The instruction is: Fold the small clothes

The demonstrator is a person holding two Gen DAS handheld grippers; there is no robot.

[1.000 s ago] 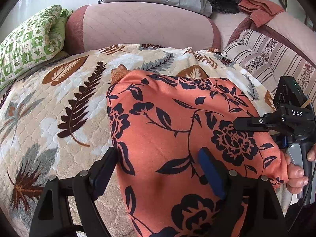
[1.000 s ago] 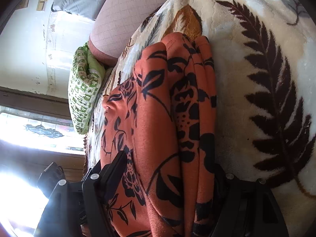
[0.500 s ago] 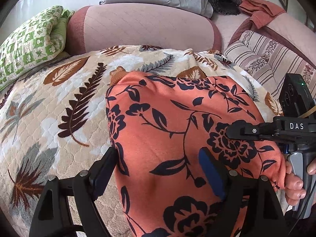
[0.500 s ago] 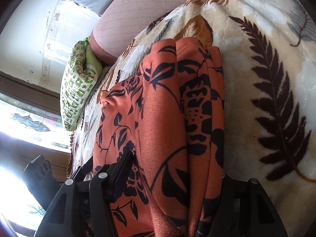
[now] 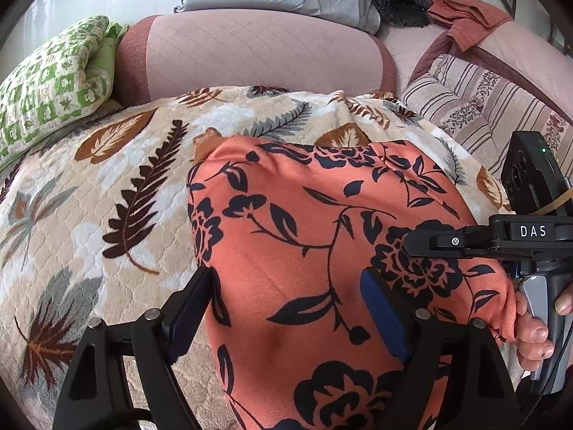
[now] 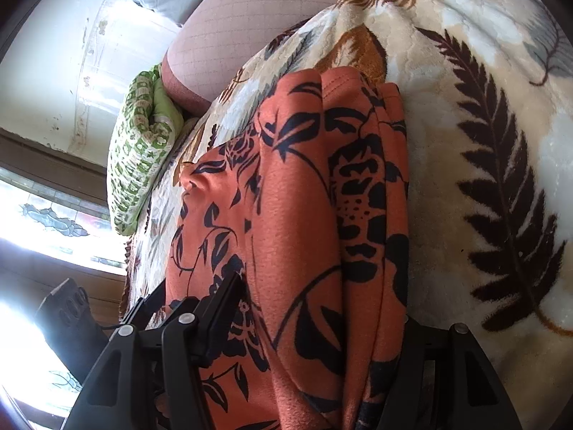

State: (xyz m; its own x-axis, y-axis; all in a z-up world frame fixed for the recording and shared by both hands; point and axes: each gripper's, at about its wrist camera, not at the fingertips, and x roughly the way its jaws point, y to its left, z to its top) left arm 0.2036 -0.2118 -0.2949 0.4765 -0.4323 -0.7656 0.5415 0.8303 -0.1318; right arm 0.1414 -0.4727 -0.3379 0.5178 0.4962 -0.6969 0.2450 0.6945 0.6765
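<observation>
The left gripper (image 5: pixel 286 308) hangs with jaws apart over the orange flowered garment (image 5: pixel 322 236). The right gripper (image 6: pixel 322 322) straddles its folded edge, jaws spread. The garment lies on a leaf-patterned blanket (image 5: pixel 107 179); beyond sits a green pillow (image 5: pixel 53 82).

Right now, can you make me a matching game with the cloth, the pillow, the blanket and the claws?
Things:
1. floral garment
2. checked pillow
3. leaf-print blanket
4. left claw

Descriptions:
A. green and white
B. black, fingers wide apart
C. orange with dark flowers
D. cream with brown fern leaves

Pairs: 1-C, 2-A, 3-D, 4-B
</observation>
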